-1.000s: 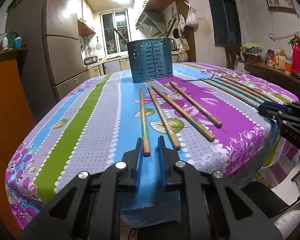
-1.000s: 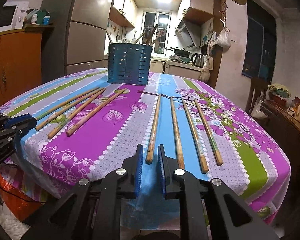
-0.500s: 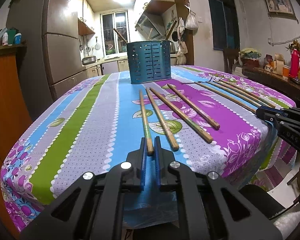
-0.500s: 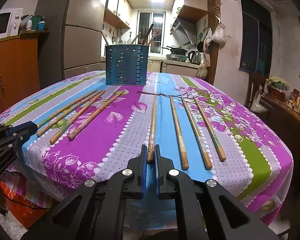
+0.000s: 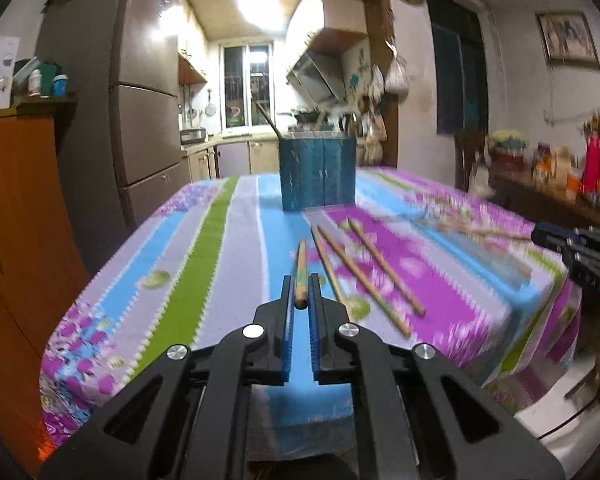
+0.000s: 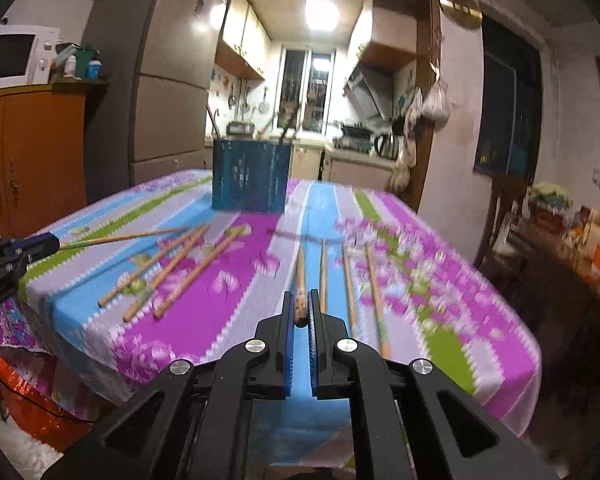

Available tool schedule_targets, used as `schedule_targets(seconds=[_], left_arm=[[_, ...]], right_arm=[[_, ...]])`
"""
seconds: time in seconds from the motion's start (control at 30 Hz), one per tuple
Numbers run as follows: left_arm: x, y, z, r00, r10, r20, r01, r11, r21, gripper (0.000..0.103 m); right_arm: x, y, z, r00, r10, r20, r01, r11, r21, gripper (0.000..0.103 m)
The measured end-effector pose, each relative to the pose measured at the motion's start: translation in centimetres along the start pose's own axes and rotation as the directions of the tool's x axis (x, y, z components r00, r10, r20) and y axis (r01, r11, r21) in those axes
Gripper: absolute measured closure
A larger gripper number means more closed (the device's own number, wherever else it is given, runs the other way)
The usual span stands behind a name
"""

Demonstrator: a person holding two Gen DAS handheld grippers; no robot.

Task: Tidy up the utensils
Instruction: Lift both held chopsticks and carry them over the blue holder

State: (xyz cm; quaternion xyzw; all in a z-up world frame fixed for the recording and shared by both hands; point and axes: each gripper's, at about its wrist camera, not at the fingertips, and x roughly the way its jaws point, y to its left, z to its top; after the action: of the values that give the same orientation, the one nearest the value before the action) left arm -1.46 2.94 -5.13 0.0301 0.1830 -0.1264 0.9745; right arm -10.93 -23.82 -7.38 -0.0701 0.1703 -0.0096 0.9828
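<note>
My left gripper (image 5: 299, 286) is shut on the near end of a wooden chopstick (image 5: 300, 268), lifted off the flowered tablecloth (image 5: 228, 248). Three more chopsticks (image 5: 364, 276) lie to its right. My right gripper (image 6: 299, 302) is shut on another chopstick (image 6: 300, 280), also raised; three chopsticks (image 6: 350, 284) lie on the cloth to its right. A blue slotted utensil holder (image 5: 318, 174) stands at the far side of the table, with a few utensils sticking out. The left gripper (image 6: 40, 245) with its chopstick shows at the left edge of the right wrist view.
An orange cabinet (image 5: 20, 216) and a tall fridge (image 5: 148, 136) stand left of the table. A dark side table (image 5: 548, 196) with bottles and flowers is on the right. The kitchen counter (image 6: 360, 160) lies behind.
Both grippers closed on the near ends of chopsticks and then rose, lifting one chopstick each off the cloth. The views are now blurred by motion.
</note>
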Motion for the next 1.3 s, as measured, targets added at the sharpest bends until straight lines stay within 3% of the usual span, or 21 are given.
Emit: schedule_targets(seconds=[0.23,0.43,0.57,1.3], left_arm=[[-1.1,1.7,6.8,0.998,-0.015,0.057,0.019,0.997,-0.07,0.098],[-0.4,2.6,12.3,0.997,-0.065,0.04,0.069,0.992,-0.105,0.098],[0.6,3.1,14.7,0.995,-0.098,0.016,0.099,0.985,-0.139,0.098],[2.5,1.4,18.0,0.99,-0.141,-0.012,0.14,0.987,-0.077,0.098]], right_arm=[[-1.2,-1.7,6.7,0.994,0.071,0.084,-0.067,0.997,-0.039,0.096],[0.8,-3.6,12.0,0.984,0.174,0.037,-0.174,0.985,-0.004,0.095],[1.4,-4.2,14.2,0.981,0.191,0.035,-0.191,0.982,-0.006,0.096],[2.5,-4.8,19.1,0.948,0.317,-0.033,-0.313,0.945,0.095,0.095]])
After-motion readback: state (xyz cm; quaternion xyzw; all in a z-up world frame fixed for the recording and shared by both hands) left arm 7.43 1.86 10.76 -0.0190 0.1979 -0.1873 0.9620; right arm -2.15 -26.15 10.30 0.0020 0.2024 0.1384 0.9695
